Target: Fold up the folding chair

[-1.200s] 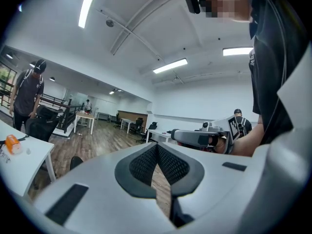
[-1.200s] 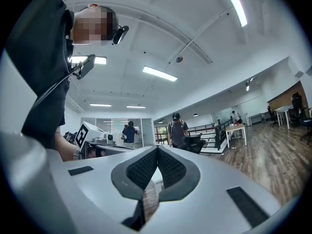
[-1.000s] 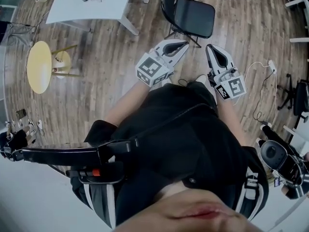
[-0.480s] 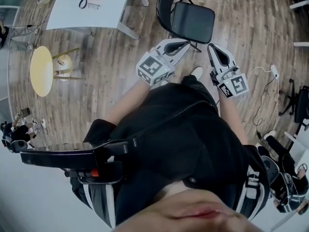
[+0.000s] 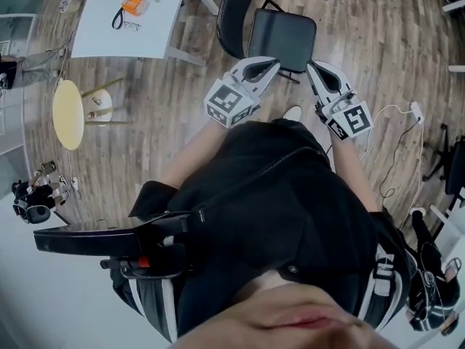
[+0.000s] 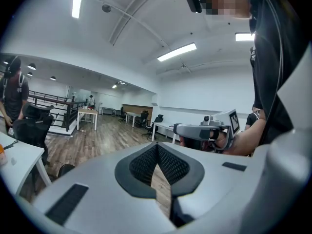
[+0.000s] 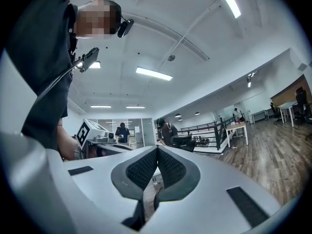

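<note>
Now, chair: black metal folding chair (image 5: 282,38), open before me.
Grippers: my left gripper (image 5: 272,65), right gripper (image 5: 311,67) pressed together, empty, by its seat.
Progress: folding not begun.

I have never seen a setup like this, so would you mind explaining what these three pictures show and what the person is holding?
There is no robot here: a person holds a two-jaw gripper in each hand. The head view comes from a camera on the person's head looking steeply down, so you see their dark clothing, the left gripper and the right gripper, each carrying a cube with square markers. The other two pictures come from cameras riding on the grippers and looking along their own jaws into a large office. Both pairs of jaws are together with nothing between them. Just ahead, on the wooden floor, stands the black folding chair, unfolded and not gripped. To the left is a white table with a small orange object on it, and nearer, a small round yellow table.
</note>
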Demonstrator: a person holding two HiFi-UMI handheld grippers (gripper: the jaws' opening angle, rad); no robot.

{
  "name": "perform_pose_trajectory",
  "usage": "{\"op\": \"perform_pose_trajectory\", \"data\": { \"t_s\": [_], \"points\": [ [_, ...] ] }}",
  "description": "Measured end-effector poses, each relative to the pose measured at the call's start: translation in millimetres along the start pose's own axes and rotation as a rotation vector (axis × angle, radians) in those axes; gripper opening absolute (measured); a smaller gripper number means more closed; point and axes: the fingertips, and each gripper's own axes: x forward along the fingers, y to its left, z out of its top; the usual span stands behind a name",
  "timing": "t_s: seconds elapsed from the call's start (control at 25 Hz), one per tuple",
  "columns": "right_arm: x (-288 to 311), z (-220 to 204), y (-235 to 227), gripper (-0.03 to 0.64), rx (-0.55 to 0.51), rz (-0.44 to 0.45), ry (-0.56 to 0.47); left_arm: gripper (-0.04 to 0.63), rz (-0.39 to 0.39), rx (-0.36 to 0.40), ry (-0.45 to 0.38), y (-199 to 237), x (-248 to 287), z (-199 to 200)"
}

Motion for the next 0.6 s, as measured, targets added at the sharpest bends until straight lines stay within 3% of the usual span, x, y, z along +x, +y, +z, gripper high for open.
{"op": "perform_pose_trajectory", "data": {
  "t_s": [0.4,0.6],
  "points": [
    [14,-14,-42,0.0,0.031,0.075,0.029,0.003,0.054,-0.018,0.026,23,45,4],
    [57,-28,-61,0.0,0.051,0.075,0.053,0.003,0.063,-0.047,0.039,75,53,-6]
  ]
}}
